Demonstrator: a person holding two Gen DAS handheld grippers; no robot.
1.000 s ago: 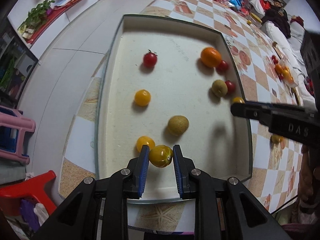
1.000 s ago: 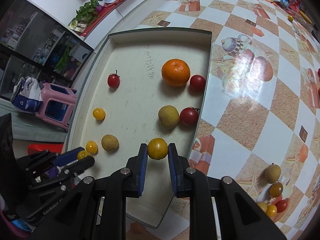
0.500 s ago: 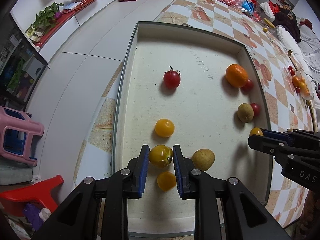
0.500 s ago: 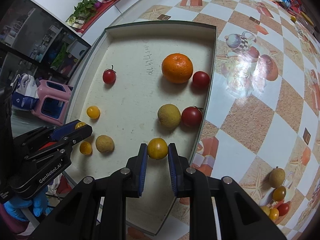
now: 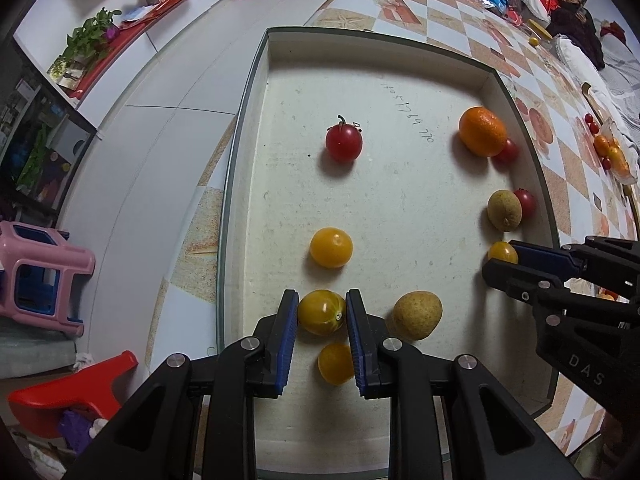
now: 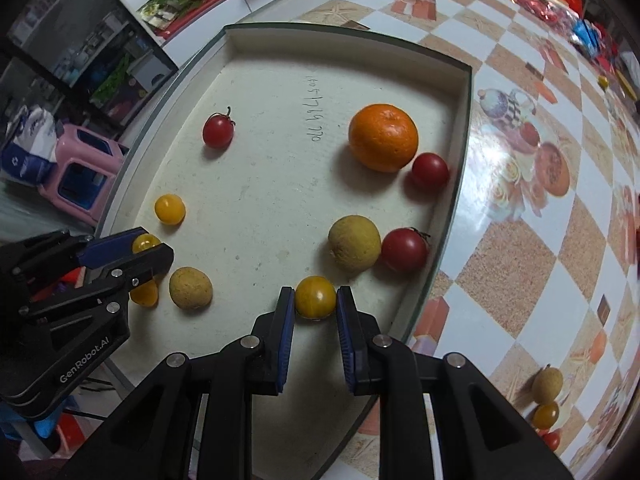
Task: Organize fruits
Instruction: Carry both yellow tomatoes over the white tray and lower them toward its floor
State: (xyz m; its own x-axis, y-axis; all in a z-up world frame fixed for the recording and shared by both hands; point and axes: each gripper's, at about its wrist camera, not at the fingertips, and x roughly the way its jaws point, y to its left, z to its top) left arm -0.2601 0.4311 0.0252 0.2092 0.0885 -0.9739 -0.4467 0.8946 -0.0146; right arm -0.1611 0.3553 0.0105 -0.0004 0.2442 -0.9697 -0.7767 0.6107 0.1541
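A white tray (image 5: 280,60) (image 6: 460,92) holds the fruit. My left gripper (image 5: 322,312) is shut on a yellow tomato (image 5: 321,312) over the tray's near-left part, above another yellow tomato (image 5: 335,363) and beside a tan longan (image 5: 417,315). My right gripper (image 6: 315,298) is shut on a yellow tomato (image 6: 315,297) near the tray's right wall; the left wrist view shows it too (image 5: 502,253). An orange (image 6: 383,137), red tomatoes (image 6: 430,170) (image 6: 404,249) (image 6: 217,131) and a second longan (image 6: 354,243) lie in the tray.
More small fruit (image 6: 547,398) lies on the checkered tablecloth (image 6: 520,240) right of the tray. A pink stool (image 5: 36,268) and a red stool (image 5: 68,392) stand on the floor to the left. Clutter sits at the table's far end.
Both grippers moved forward over the tray with their tomatoes still held. The left one now hangs past the near yellow tomato; the right one is closer to the longan and red tomato.
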